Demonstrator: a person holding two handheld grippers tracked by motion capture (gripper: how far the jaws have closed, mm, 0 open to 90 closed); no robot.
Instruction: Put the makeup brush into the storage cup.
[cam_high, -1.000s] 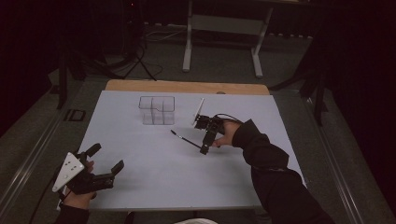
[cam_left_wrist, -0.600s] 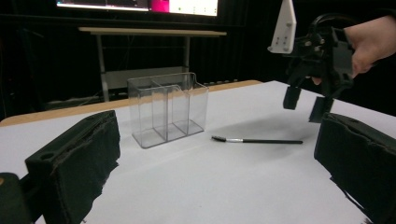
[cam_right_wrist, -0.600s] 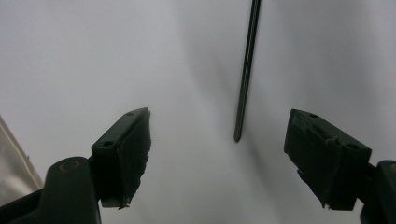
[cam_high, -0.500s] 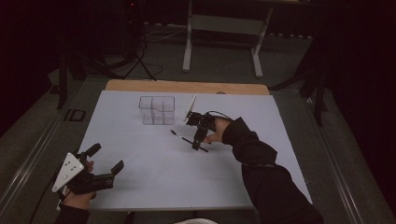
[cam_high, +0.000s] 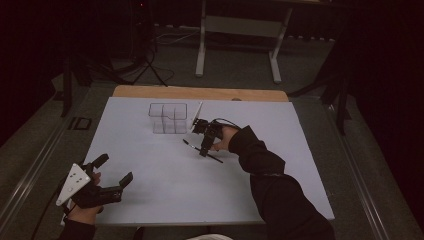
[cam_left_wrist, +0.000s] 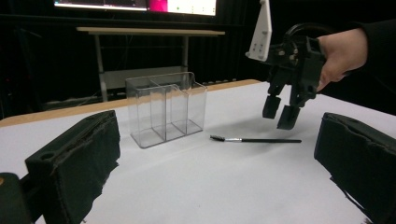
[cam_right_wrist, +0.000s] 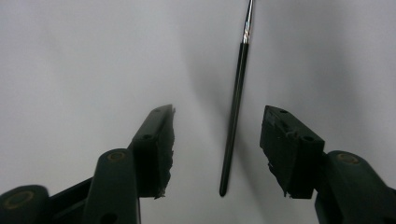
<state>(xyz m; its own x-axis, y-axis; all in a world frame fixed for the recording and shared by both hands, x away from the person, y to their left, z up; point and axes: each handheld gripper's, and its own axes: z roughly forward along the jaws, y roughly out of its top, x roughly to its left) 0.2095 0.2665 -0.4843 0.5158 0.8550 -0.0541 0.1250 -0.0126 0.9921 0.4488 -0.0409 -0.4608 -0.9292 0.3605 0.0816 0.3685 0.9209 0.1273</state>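
The right gripper (cam_high: 205, 146) has been carried left and down over the brush (cam_right_wrist: 235, 112), which lies on the table (cam_high: 150, 175) between its released jaws, so a pick-up seems imminent, while the left gripper (cam_high: 112, 170) is held apart, unclenched.

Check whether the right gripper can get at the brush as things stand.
Probably yes: the right gripper hangs open just above the brush, whose handle lies between its jaws with bare table around.

brush (cam_high: 202, 150) on table (cam_high: 150, 190) – right of organizer (cam_high: 168, 118), r gripper (cam_high: 204, 140) above it
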